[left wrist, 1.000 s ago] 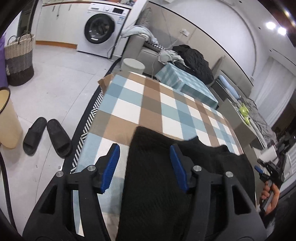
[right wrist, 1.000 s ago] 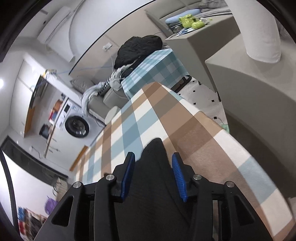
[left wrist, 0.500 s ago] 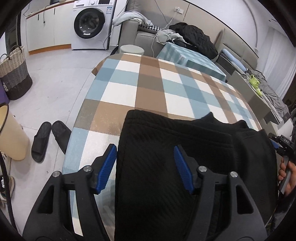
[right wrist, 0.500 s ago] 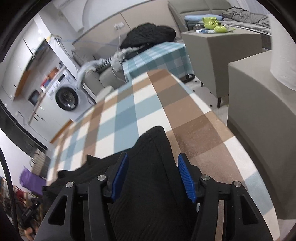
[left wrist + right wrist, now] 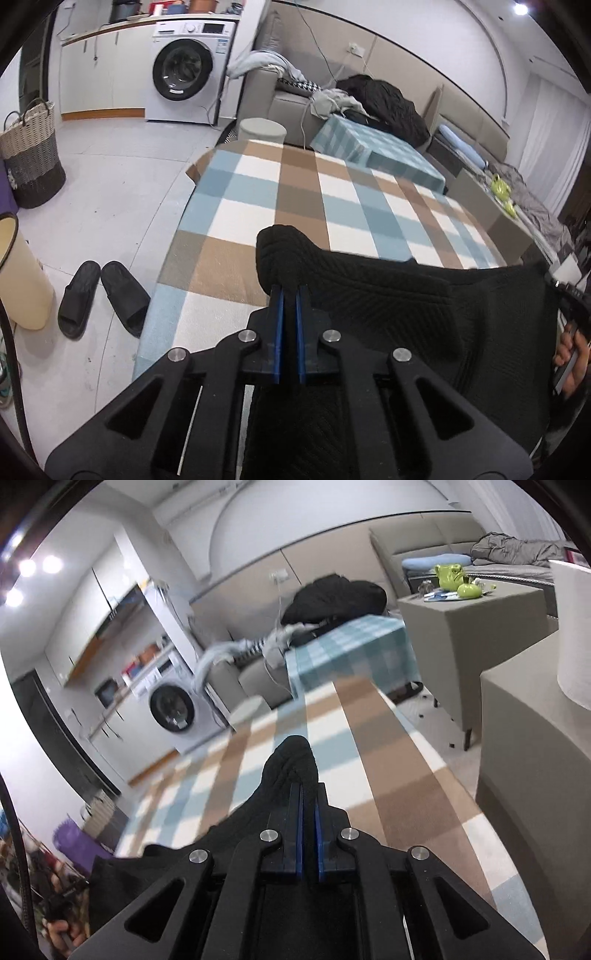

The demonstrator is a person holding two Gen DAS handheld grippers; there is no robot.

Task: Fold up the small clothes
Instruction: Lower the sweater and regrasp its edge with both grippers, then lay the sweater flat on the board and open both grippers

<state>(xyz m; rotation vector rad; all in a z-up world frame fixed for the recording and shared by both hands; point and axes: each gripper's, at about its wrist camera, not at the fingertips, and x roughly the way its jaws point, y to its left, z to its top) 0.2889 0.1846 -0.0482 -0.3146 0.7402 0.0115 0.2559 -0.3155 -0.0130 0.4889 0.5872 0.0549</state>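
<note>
Left wrist view: the left claw [image 5: 289,295] is closed on a bunched corner of the black garment [image 5: 388,295], its blue pads pinching a fold that rises above the fingertips. The garment spreads from this corner to the right, over the near part of the checked tabletop [image 5: 295,192], and its far end reaches the right claw [image 5: 569,295], seen small at the frame edge with the person's hand [image 5: 569,354] below it. Holding two corners at once presumably keeps one edge taut, so that it can be carried over as a straight fold. The garment's near edge is cut off beneath the claw body.

Right wrist view: the right claw [image 5: 308,794] is likewise clamped on a peaked corner of the same garment [image 5: 291,760], which trails down and left across the tabletop [image 5: 369,738]. The background is blurred. The rest of the garment is largely hidden by the claw body; the left claw cannot be made out in the dark lower-left corner.
</note>
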